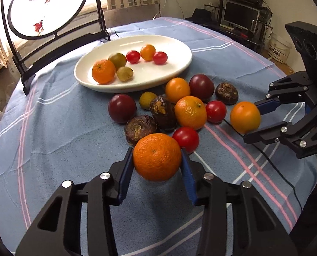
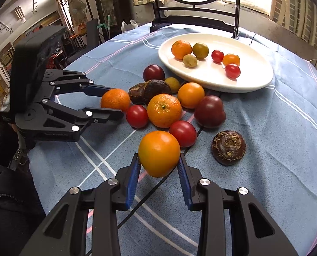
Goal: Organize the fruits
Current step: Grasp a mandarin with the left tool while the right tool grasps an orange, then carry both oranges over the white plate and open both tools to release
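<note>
Tally by kind: mandarin (image 1: 157, 156), three; smooth orange fruit (image 1: 245, 117), three; red tomato (image 1: 215, 111), four; small green-yellow fruit (image 1: 148, 100), three; dark plum (image 1: 122, 108), two; rough brown bulb (image 1: 226, 92), three. That makes eighteen pieces, six on the one white plate (image 1: 169, 42) and twelve off it. One striped blue cloth (image 1: 51, 149).

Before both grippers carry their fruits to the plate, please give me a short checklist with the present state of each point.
1. Left gripper shut on the mandarin: ok.
2. Right gripper shut on the orange tomato: ok.
3. Free space on the plate: ok.
4. Held fruits lifted off the cloth: cannot tell.
5. Black cable clear of the right gripper: cannot tell.
</note>
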Demonstrator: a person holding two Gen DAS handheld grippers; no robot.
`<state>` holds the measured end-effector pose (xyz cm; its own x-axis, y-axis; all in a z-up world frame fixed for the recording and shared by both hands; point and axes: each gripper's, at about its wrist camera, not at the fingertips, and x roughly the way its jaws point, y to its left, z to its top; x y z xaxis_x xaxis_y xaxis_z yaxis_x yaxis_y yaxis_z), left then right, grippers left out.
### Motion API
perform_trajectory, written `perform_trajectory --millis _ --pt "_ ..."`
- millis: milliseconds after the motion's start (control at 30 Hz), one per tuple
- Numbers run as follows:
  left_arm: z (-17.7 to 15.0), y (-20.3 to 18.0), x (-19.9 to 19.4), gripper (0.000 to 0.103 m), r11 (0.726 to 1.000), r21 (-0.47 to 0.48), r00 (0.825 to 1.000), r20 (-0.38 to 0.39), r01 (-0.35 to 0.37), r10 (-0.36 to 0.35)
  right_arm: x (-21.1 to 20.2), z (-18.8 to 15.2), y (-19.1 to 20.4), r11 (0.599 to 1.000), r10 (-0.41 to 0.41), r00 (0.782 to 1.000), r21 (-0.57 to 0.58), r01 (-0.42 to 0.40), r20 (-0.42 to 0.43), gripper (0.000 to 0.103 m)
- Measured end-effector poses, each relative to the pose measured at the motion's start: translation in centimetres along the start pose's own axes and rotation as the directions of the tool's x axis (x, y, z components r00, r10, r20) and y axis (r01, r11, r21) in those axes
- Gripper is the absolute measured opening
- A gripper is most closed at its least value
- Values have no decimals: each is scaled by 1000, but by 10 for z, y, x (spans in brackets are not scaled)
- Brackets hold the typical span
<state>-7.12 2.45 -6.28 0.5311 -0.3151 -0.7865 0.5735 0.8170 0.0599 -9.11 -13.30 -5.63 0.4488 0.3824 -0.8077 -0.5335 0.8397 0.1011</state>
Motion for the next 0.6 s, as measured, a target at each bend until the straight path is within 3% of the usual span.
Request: perform_trajectory --millis 133,233,333,467,600 --pt "16 0 -27 42 998 -20 994 84 -64 66 -15 6 0 1000 -14 998 2 14 55 35" --pt "34 4 -41 42 989 -59 979 146 -134 141 -30 18 0 1000 -24 993 1 24 114 35" --pt "54 8 -48 42 981 -108 967 185 -159 177 -44 30 -1 999 -33 985 -3 34 172 35" --pt "74 11 -52 42 969 -163 954 208 -185 217 -56 44 -7 999 -45 974 3 46 223 35" --pt "84 11 -45 42 964 -191 955 196 -185 222 -55 51 -15 998 -60 971 15 58 232 35"
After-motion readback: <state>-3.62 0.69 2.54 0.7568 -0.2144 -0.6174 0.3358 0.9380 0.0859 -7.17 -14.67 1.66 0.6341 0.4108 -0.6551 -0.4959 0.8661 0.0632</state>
